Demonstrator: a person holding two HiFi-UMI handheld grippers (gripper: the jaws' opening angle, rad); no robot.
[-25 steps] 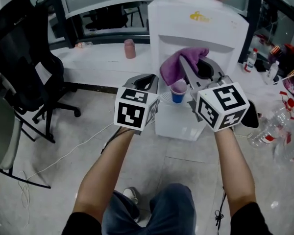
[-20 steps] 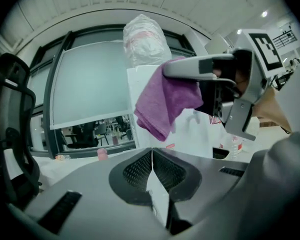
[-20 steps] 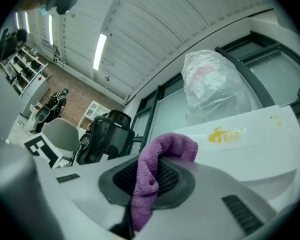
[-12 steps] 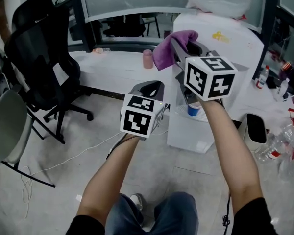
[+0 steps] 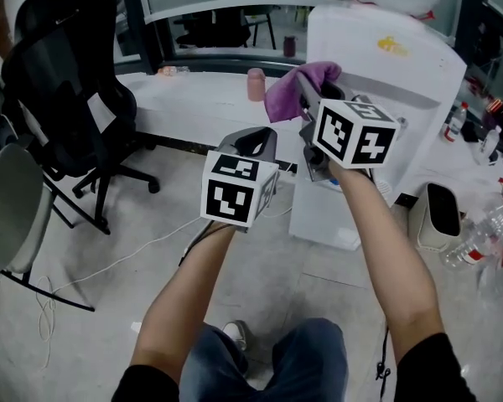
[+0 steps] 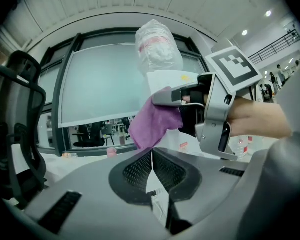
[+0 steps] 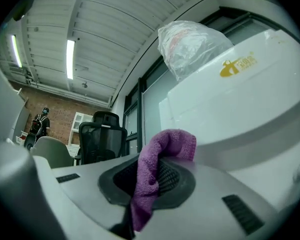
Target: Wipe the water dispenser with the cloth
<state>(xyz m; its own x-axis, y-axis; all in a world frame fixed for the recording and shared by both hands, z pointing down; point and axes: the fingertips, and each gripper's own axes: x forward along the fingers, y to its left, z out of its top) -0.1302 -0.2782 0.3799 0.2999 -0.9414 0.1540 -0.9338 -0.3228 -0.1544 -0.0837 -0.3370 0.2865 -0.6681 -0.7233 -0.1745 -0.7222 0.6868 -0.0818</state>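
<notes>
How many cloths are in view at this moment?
1. The purple cloth is pinched in the right gripper's tongs, beside the white water dispenser. The left gripper is shut and empty. No other shows.

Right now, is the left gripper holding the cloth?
No: the left gripper is shut and empty; the cloth sits in the right gripper.

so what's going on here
A person holds a gripper in each hand. The right gripper is shut on a purple cloth, raised beside the upper part of the white dispenser; whether the cloth touches it is unclear. The left gripper is shut and empty, held lower, apart from the dispenser.
</notes>
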